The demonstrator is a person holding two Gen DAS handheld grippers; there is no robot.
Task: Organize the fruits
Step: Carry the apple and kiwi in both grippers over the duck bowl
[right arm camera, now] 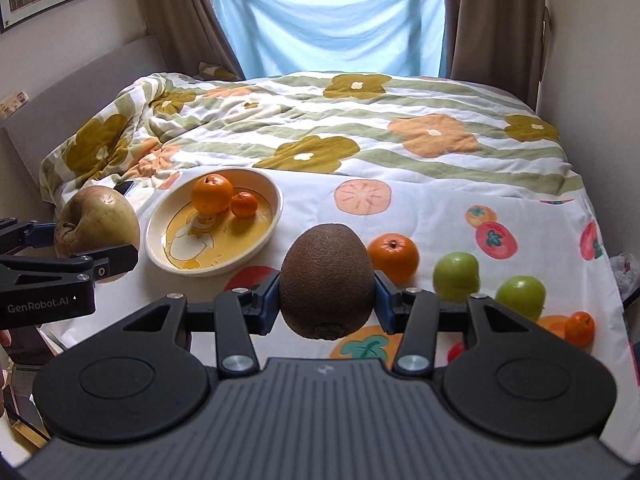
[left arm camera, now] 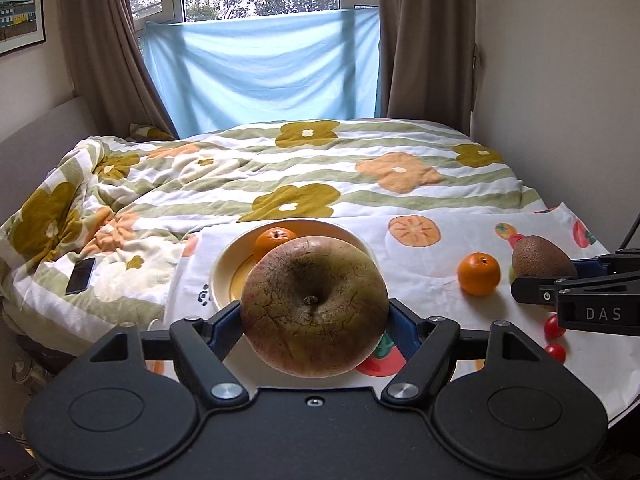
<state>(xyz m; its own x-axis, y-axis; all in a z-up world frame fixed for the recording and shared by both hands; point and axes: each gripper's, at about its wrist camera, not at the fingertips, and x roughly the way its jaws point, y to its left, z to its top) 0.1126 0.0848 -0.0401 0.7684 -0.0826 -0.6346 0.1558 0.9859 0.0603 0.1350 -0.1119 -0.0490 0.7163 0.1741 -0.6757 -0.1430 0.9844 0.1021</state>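
Observation:
My left gripper (left arm camera: pixel 316 316) is shut on a large russet apple (left arm camera: pixel 314 306) and holds it just in front of the cream plate (left arm camera: pixel 224 268). The plate (right arm camera: pixel 160 232) holds a large orange (right arm camera: pixel 211 193) and a small one (right arm camera: pixel 244 204). My right gripper (right arm camera: pixel 327 296) is shut on a brown kiwi (right arm camera: pixel 326 280) above the fruit-print cloth (right arm camera: pixel 420 216). The kiwi (left arm camera: pixel 542 258) and the right gripper show at the right of the left wrist view. A loose orange (right arm camera: pixel 393 257), two green apples (right arm camera: pixel 457 276) (right arm camera: pixel 520 295) and a small orange (right arm camera: pixel 579 327) lie on the cloth.
Two cherry tomatoes (left arm camera: pixel 555 326) (left arm camera: pixel 556 352) lie on the cloth near the right gripper. A dark phone (left arm camera: pixel 81 275) lies on the flowered quilt (left arm camera: pixel 304 168) at the left. The bed runs back to a window with a blue sheet (left arm camera: pixel 264 76) and curtains.

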